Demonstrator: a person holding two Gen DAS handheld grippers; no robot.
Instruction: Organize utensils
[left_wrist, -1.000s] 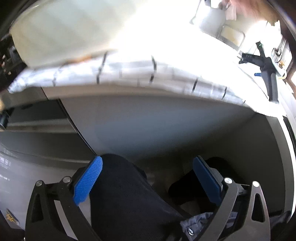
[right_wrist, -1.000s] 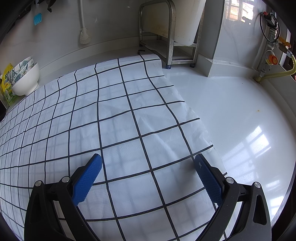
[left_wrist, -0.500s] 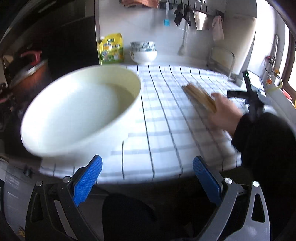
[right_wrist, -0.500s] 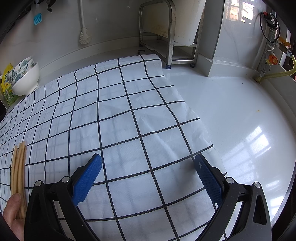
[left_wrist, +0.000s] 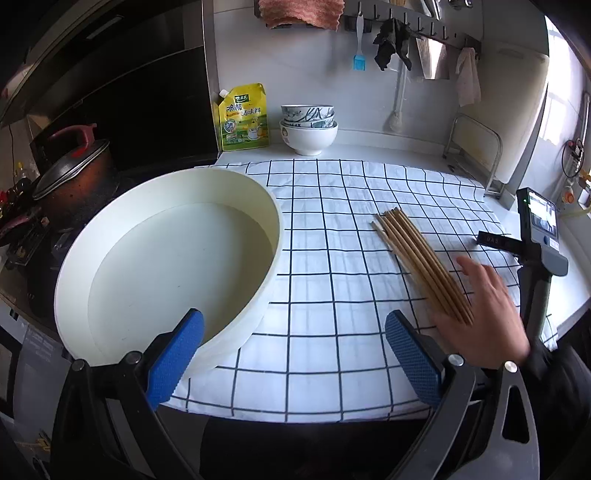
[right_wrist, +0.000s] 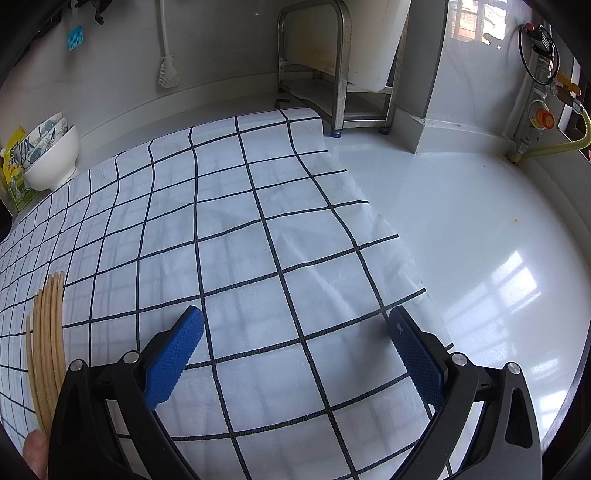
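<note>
1. Far left: a dark lidded pot with a red handle sits on the stove area, beside the counter.
2. Near left: a large cream basin rests on the checked cloth; it appears empty. Its near rim lies just behind the left gripper's left finger.
3. Left gripper: jaws spread wide, nothing between them, positioned over the near edge of the cloth.
4. Far centre: a yellow pouch stands against the wall, with stacked bowls just to its right.
5. Centre right: a bundle of wooden chopsticks lies flat on the cloth, angled from far-left to near-right. A bare hand touches its near end; whether it grips the sticks cannot be told.
6. Right: a black handle with a lit screen stands just beyond the hand.
7. Right gripper: jaws spread wide, holding nothing, over the cloth's right part. In its view, the chopsticks lie at the far left edge, well apart from its fingers.
8. Far right: a metal rack stands on bare white counter.
</note>
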